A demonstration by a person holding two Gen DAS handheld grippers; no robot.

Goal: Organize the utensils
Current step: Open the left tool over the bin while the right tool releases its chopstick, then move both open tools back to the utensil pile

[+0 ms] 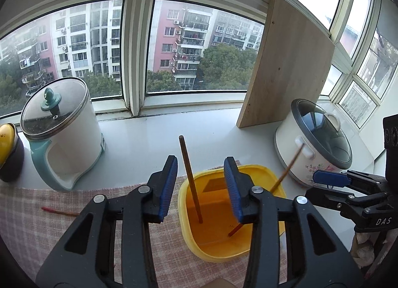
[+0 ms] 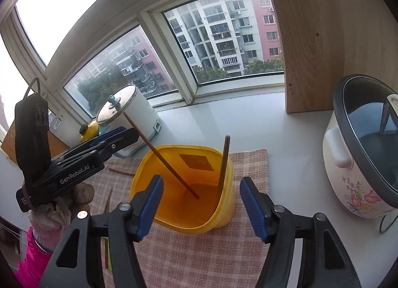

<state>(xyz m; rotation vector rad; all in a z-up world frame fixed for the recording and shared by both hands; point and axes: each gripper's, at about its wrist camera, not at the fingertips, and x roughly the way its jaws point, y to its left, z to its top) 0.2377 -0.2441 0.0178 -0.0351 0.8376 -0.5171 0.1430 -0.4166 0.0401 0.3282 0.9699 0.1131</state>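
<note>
A yellow plastic container (image 1: 216, 258) (image 2: 227, 218) stands on a checked cloth (image 1: 32, 233) (image 2: 199, 258). Two brown chopsticks stand inside it. One chopstick (image 1: 190, 176) (image 2: 174, 163) rises between the fingers of my left gripper (image 1: 201, 188), untouched by the pads; that gripper is open. The other chopstick (image 1: 288, 171) (image 2: 223, 161) leans on the container's far rim. My right gripper (image 2: 201, 205) hovers open over the container's near rim with nothing between its pads. Each gripper shows at the edge of the other's view. A loose red-tipped chopstick (image 1: 59, 212) (image 2: 122, 172) lies on the cloth to the left.
A white and teal pot with a glass lid (image 1: 62, 138) (image 2: 134, 111) stands at the left. A floral cooker (image 1: 316, 143) (image 2: 360, 168) sits at the right. A wooden board (image 1: 288, 69) leans on the window. A gloved hand (image 2: 62, 210) holds the left gripper.
</note>
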